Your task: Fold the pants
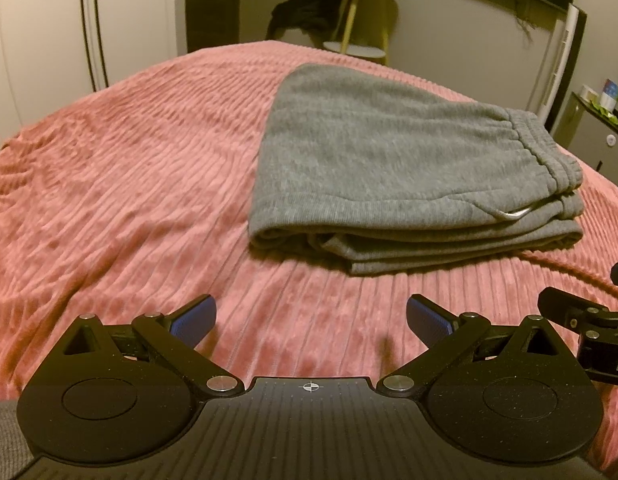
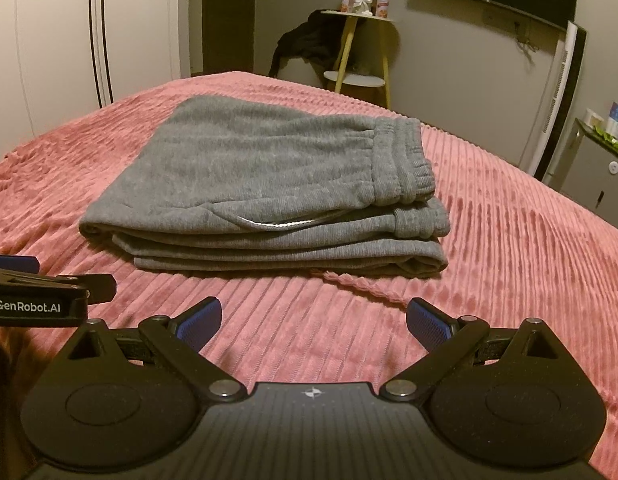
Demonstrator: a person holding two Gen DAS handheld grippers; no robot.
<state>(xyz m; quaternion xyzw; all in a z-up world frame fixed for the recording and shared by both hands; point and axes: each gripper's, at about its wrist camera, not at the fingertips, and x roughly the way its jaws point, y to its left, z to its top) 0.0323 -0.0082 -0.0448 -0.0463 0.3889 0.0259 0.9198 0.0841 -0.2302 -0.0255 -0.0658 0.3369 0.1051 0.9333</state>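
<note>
The left gripper (image 1: pixel 311 318) hangs low over the bed (image 1: pixel 129 200), its blue-padded fingers (image 1: pixel 193 318) spread wide apart with nothing between them. Only the ribbed pink bedspread (image 1: pixel 109 168) lies under and just ahead of it. The grey pants (image 1: pixel 373 152) sit ahead and to the right of this gripper, well clear of its fingertips, folded into a flat stack of several layers. The elastic waistband (image 1: pixel 537 148) is on the right end of the stack, and a pale drawstring tip (image 1: pixel 517 213) peeks out of the front edge.

The right gripper (image 2: pixel 314 318) is just beside the left one, which shows at the left border of the right wrist view. Its jaws also stand fully open and empty above the bedspread. From here the folded pants lie ahead and slightly left, not touched by either gripper. A ridge of bunched bedspread (image 2: pixel 365 286) runs from the stack's near edge toward the right finger. Beyond the bed stands a small side table (image 2: pixel 359 48) with dark clothing (image 2: pixel 305 44) draped beside it.
</note>
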